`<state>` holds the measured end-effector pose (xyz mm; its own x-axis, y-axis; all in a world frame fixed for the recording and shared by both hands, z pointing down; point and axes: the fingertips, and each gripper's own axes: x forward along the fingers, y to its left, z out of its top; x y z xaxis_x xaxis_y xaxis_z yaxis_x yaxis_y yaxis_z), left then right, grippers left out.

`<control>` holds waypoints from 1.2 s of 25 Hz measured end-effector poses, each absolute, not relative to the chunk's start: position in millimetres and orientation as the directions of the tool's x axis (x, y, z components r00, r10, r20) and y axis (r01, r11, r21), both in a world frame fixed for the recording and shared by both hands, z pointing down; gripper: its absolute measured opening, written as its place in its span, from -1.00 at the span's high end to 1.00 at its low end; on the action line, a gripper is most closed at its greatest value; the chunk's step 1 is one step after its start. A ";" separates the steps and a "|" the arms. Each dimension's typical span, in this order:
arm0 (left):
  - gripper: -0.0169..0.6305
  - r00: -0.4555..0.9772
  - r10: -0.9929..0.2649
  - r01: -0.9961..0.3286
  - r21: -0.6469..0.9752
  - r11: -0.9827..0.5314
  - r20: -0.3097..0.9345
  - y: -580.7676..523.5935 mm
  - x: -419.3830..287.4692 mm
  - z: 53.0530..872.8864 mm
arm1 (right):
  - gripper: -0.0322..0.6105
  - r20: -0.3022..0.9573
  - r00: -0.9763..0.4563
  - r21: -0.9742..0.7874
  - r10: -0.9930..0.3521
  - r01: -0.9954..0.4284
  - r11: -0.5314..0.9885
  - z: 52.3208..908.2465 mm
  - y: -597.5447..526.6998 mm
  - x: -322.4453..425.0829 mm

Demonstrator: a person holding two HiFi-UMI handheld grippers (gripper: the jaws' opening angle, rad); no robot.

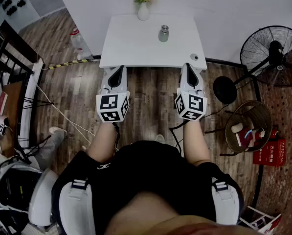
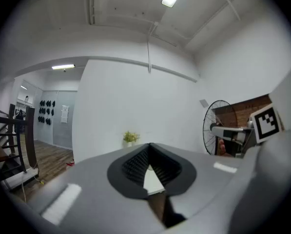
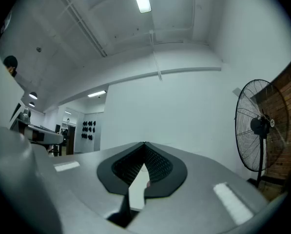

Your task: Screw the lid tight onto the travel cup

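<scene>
Left gripper (image 1: 118,68) and right gripper (image 1: 190,66) are both closed on nothing, at the near edge of the table (image 1: 126,43).
The travel cup (image 1: 164,33) stands upright at upper centre, up and left of the right gripper, which is the nearer one. A vase (image 1: 143,9) stands behind the cup. A small round object (image 1: 195,57) — possibly the lid — lies just ahead of the right gripper. The way to the cup looks unobstructed.

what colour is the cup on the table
Silvery grey, metal-looking cup, standing on the white table. The head view shows it best.
</scene>
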<state>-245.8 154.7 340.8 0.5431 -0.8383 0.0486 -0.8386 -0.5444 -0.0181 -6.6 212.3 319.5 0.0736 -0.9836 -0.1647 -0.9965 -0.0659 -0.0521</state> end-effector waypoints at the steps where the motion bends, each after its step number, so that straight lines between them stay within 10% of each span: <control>1: 0.79 0.542 -0.839 -0.839 -0.017 -0.543 0.049 153.8 -244.0 340.7 | 0.90 -0.170 0.074 -0.054 -0.983 -0.996 -0.065 318.5 211.8 -4.8; 30: 0.79 0.454 -0.890 -0.888 -0.054 -0.456 0.046 124.1 -151.3 352.2 | 0.90 -0.174 -0.078 -0.045 -0.982 -0.995 0.087 321.7 157.9 74.7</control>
